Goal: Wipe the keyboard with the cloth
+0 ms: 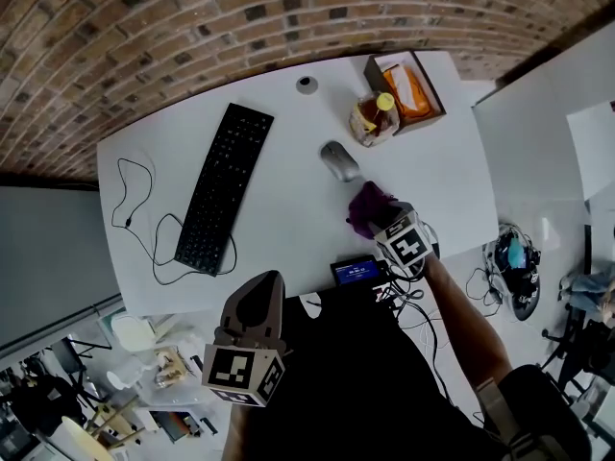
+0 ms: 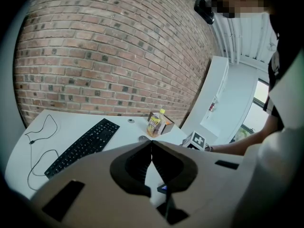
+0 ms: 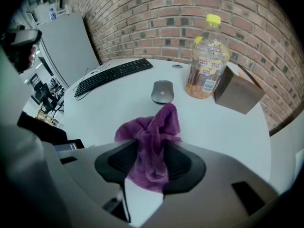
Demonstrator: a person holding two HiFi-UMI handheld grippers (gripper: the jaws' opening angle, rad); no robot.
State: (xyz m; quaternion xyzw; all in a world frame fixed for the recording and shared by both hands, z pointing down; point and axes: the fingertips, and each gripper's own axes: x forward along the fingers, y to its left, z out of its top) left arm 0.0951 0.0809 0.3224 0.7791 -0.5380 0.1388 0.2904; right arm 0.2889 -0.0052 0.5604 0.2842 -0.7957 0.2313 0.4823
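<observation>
a white table [image 1: 288, 219] stands against a brick wall, and i'm looking down on it from above the near edge.

my right forearm [image 1: 461, 315] reaches out bare from the body over that edge, with the right claw [image 1: 382, 219] tipped steeply down at the tabletop. its jaws stand wide apart. the purple cloth [image 3: 151, 137] is bunched up between them, sitting on the table, and i don't see the pads squeezing it.

the left claw [image 2: 151, 143] hangs back off the table, close to my body, pointing forward and a little down. its jaws are closed tip to tip with nothing in them.

from the right claw, the grey mouse [image 3: 162, 91] lies just past the cloth. the keyboard [image 1: 223, 188] lies well off to its left, apart from the cloth, with its cable [image 1: 135, 214] looping out towards the table's left edge. from the left claw, the keyboard sits ahead and to the left. a small device with a blue screen [image 1: 356, 271] sits at the table's near edge, just left of the right claw.

further out and to the right of the right claw there is an open brown box [image 3: 237, 91] with something orange inside; i can't tell what. just beside it stands a clear bottle [image 3: 205, 61] with a yellow cap, upright, holding amber liquid in its lower part.
</observation>
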